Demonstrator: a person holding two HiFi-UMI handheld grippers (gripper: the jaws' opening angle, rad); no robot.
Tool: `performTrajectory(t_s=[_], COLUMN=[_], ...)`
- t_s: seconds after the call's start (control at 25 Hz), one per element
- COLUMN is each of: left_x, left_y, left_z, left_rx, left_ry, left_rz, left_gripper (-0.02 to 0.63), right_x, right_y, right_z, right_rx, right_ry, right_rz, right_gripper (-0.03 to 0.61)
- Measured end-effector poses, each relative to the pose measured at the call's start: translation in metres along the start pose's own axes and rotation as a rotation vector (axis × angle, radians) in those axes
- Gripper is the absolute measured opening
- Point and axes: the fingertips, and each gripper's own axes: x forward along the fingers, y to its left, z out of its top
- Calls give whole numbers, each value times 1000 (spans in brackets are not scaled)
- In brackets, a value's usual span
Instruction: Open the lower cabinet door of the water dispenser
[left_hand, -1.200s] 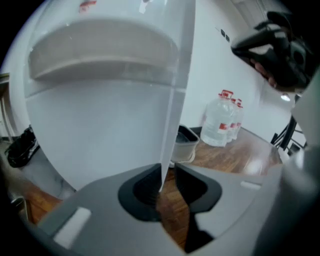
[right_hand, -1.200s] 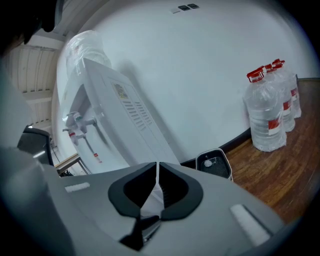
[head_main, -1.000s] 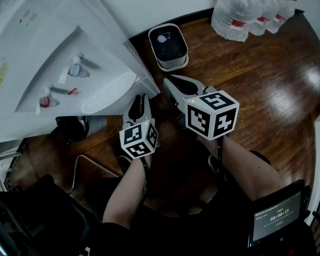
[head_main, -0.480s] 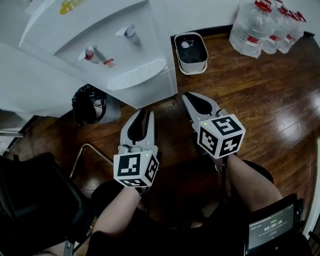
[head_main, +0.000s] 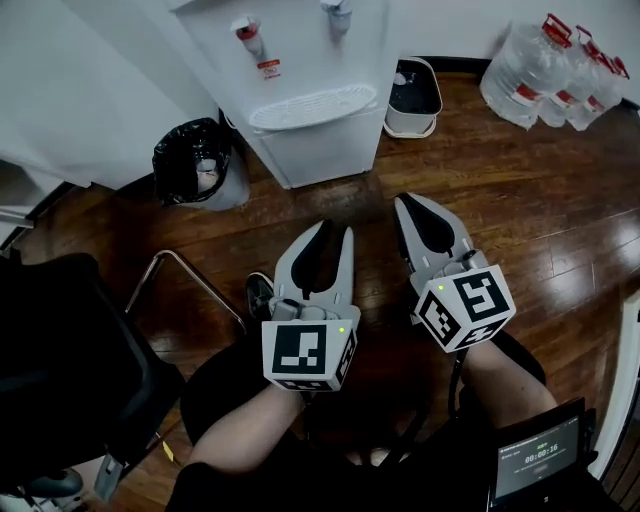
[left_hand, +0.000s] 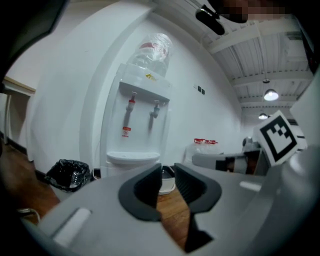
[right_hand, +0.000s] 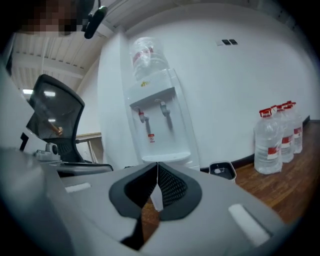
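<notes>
The white water dispenser (head_main: 305, 60) stands at the top of the head view, with a red and a blue tap and a drip tray. The front of its lower cabinet door (head_main: 322, 153) shows foreshortened and closed below the tray. My left gripper (head_main: 328, 230) hovers over the wooden floor well short of it, open by a narrow gap and holding nothing. My right gripper (head_main: 406, 202) is beside it, its jaws closing until the pads meet on nothing. In the left gripper view my left gripper (left_hand: 167, 168) faces the dispenser (left_hand: 140, 120). My right gripper (right_hand: 157, 165) also faces the dispenser (right_hand: 159, 125).
A black-bagged waste bin (head_main: 198, 160) stands left of the dispenser and a small white bin (head_main: 413, 96) right of it. Several water bottles (head_main: 548, 68) line the far right wall. A black chair (head_main: 60, 370) is at my left, a small screen (head_main: 540, 455) at lower right.
Both grippers have drawn back from the dispenser and sit lower in the head view. The head view has swung, bringing the dispenser from upper left to top centre.
</notes>
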Motion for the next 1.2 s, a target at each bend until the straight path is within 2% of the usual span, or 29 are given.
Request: performTrajectory(t_s=[0.16,0.6,1.2], left_x=[-7,-15,-10], left_y=[0,24,3], left_z=[-22,-10,-16], left_rx=[-13,-49,-49], left_ry=[24,-2,18], left_rz=[-12,36,12], left_gripper=[103,95,95], right_x=[1,7,-4], right_y=[14,35,31], right_z=[0,-20,-17], right_rx=[-45,-76,-82], right_ry=[-10,36,31], right_rz=[14,55,61], right_gripper=[5,5,5])
